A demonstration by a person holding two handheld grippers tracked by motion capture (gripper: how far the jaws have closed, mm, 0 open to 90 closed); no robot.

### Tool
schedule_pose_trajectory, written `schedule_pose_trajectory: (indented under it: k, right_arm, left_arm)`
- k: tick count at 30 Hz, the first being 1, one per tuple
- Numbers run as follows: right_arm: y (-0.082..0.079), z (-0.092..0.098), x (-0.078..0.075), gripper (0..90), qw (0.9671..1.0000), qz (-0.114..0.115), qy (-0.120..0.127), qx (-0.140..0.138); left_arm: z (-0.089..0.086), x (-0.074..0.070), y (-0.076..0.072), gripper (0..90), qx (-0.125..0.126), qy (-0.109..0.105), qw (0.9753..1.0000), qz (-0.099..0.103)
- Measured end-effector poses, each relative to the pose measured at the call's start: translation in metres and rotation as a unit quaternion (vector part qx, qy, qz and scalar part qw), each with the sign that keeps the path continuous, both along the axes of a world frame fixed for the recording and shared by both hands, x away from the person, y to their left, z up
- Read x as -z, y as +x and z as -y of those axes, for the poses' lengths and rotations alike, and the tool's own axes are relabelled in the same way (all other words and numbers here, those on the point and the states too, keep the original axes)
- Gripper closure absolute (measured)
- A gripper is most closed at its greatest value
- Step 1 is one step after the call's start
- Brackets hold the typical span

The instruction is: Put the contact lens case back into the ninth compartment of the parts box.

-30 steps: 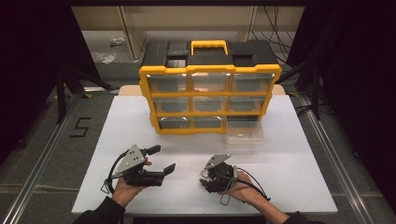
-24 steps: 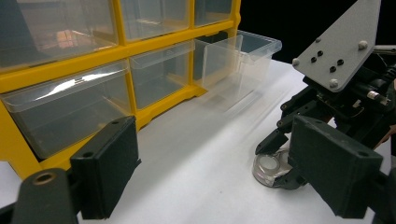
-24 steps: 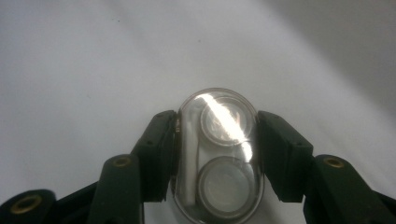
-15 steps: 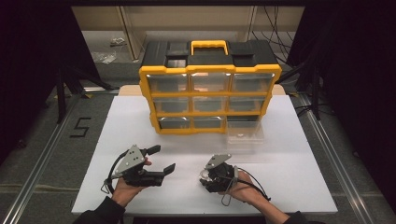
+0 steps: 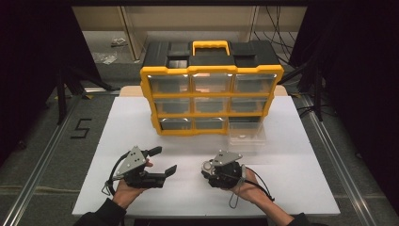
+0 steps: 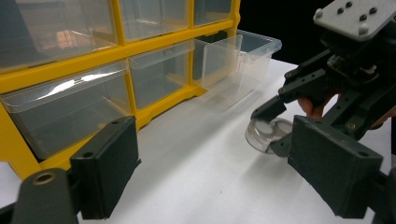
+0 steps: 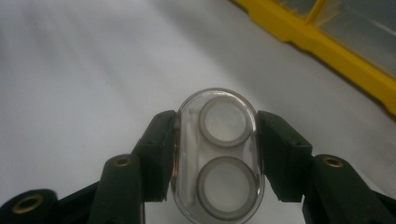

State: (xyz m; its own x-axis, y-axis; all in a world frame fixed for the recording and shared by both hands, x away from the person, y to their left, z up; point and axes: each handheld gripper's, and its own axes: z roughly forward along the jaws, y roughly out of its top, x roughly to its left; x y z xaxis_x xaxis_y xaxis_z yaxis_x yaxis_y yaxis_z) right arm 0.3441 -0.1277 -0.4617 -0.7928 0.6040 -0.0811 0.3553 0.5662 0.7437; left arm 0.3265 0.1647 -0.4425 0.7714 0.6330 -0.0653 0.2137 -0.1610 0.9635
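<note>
The right gripper (image 5: 210, 170), held in the person's right hand (image 5: 247, 184), is clamping a clear oval case (image 7: 217, 151) between its two black jaws; the case is showing two round grey-rimmed discs side by side through its lid. In the left gripper view this same case (image 6: 267, 134) is sitting at the jaw tips just above the white table (image 5: 291, 160), at about 3 o'clock in that frame. The left gripper (image 5: 167, 161), lying at 9 o'clock from the right one in the high view and well apart from it, is standing with its jaws spread wide and gripping nothing. Both grippers are hovering over the near part of the table, at 6 o'clock from the yellow-and-black drawer cabinet (image 5: 211, 69). One clear drawer (image 5: 246, 133), at the cabinet's bottom right, is standing pulled out, at about 1 o'clock from the right gripper. A black number 5 (image 5: 81, 128) is lying on the floor at 9 o'clock from the table.
</note>
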Motion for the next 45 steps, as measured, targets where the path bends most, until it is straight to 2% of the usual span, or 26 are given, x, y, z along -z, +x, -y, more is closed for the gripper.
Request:
schedule_pose_trajectory:
  k: [10,14,17,28,34,45]
  right_arm:
    - [0.001,0.006,-0.008,49.8,0.9987,0.037,0.03,0.016]
    - [0.0,0.008,-0.01,49.9,0.997,0.063,0.041,0.021]
    - [0.001,0.01,-0.013,49.8,0.9961,0.07,0.047,0.026]
    - [0.003,0.013,-0.016,49.8,0.9942,0.083,0.059,0.036]
    - [0.004,0.016,-0.019,49.8,0.9928,0.084,0.074,0.041]
    - [0.007,0.021,-0.025,49.9,0.9911,0.089,0.085,0.05]
  left_arm:
    - [0.0,0.0,0.0,15.7,0.0,0.0,1.0,0.0]
    - [0.0,0.0,0.0,15.7,-0.001,0.0,1.0,0.0]
    - [0.0,0.0,0.0,15.7,-0.001,0.0,1.0,0.0]
    - [0.0,0.0,0.0,15.7,-0.001,0.0,1.0,0.001]
    - [0.0,0.0,0.0,15.7,0.0,0.0,1.0,0.0]
    - [0.0,0.0,0.0,15.7,-0.001,0.0,1.0,0.0]
